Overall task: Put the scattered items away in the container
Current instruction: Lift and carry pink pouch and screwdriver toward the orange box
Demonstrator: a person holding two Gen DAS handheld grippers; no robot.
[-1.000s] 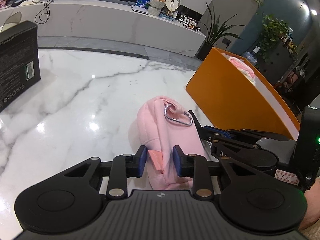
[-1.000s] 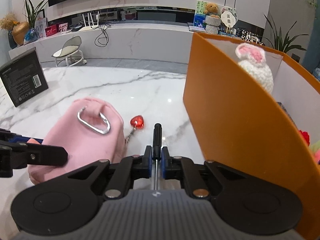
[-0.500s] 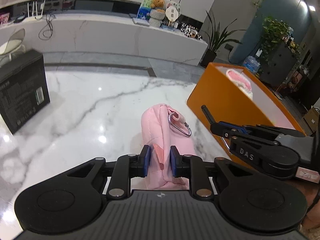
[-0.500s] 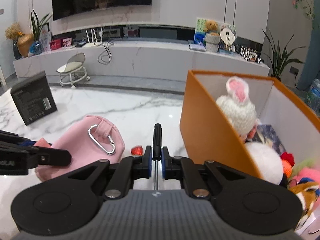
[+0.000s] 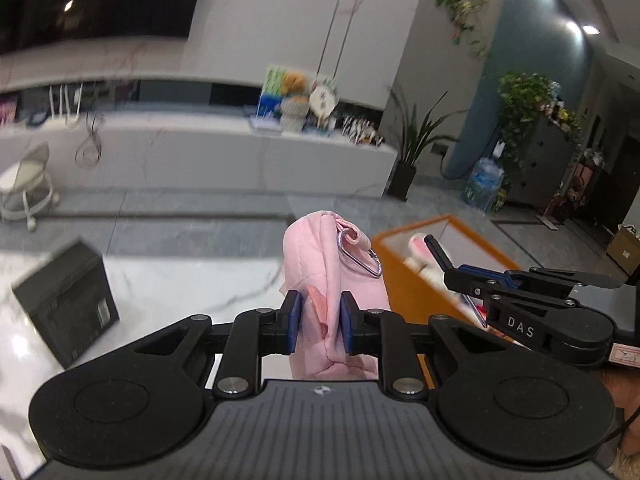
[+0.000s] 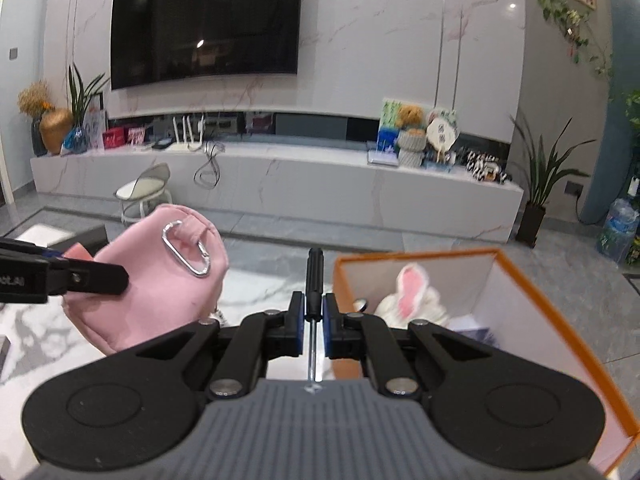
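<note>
My left gripper [image 5: 319,322] is shut on a pink pouch [image 5: 326,264] with a silver carabiner [image 5: 360,260] and holds it in the air above the marble table. The pouch also shows in the right wrist view [image 6: 160,280], left of my right gripper. My right gripper [image 6: 314,320] is shut on a black-handled screwdriver [image 6: 314,272] and holds it up beside the orange box [image 6: 560,320]. The box is open and holds a white plush rabbit [image 6: 408,300] and other toys. The right gripper also shows in the left wrist view [image 5: 480,284].
A black carton [image 5: 68,300] stands on the marble table [image 5: 192,284] at the left. Behind the table are a long white counter [image 6: 280,184], a small chair [image 6: 144,192] and potted plants.
Both grippers have risen well above the table with their loads. The pouch has left the tabletop. The right gripper now looks down into the open orange box.
</note>
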